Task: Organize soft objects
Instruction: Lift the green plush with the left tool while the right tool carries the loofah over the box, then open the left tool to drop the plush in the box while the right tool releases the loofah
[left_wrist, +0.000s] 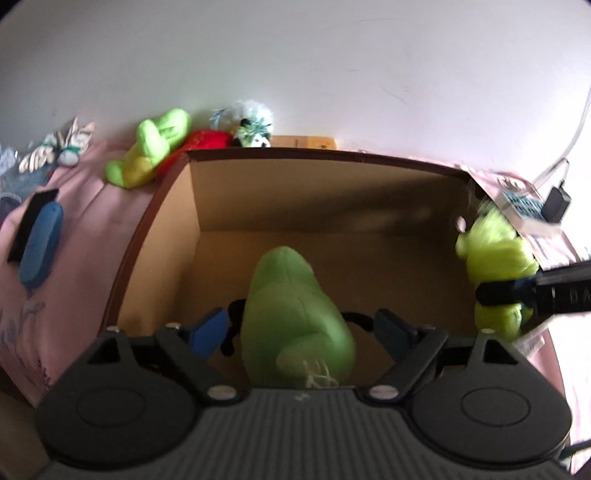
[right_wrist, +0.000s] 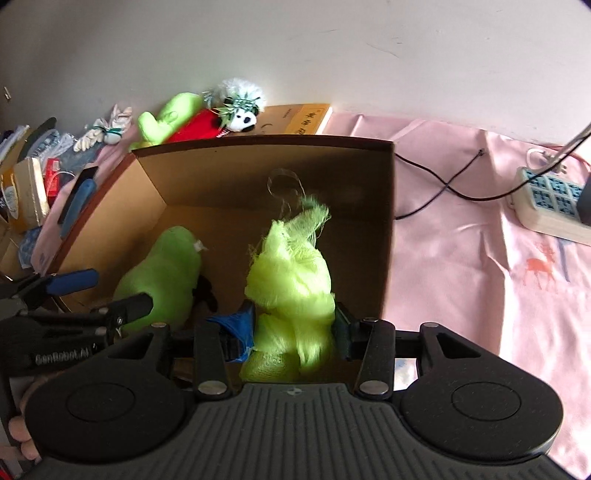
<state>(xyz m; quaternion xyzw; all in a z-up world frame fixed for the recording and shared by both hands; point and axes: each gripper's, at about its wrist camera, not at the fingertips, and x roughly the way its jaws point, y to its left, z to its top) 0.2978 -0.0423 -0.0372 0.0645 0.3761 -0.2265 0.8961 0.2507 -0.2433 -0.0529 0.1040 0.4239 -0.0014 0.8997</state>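
Note:
An open cardboard box (left_wrist: 155, 236) (right_wrist: 384, 206) stands on the pink cloth. My left gripper (left_wrist: 299, 328) is open over the box, its fingers on either side of a green plush toy (left_wrist: 291, 314) (right_wrist: 166, 277) with black limbs, apart from it. My right gripper (right_wrist: 295, 325) is shut on a neon yellow mesh puff (right_wrist: 291, 280) (left_wrist: 495, 258), held over the box's right part. Behind the box lie a bright green plush (left_wrist: 151, 147) (right_wrist: 166, 118), a red plush (left_wrist: 203, 142) (right_wrist: 195, 125) and a panda plush (left_wrist: 251, 129) (right_wrist: 240, 107).
A blue case (left_wrist: 38, 247) (right_wrist: 77, 206) lies on the pink cloth (right_wrist: 461, 258) left of the box. A power strip (right_wrist: 550, 203) with cables sits to the right. A yellow book (right_wrist: 299, 118) is behind the box. Clutter lines the far left edge.

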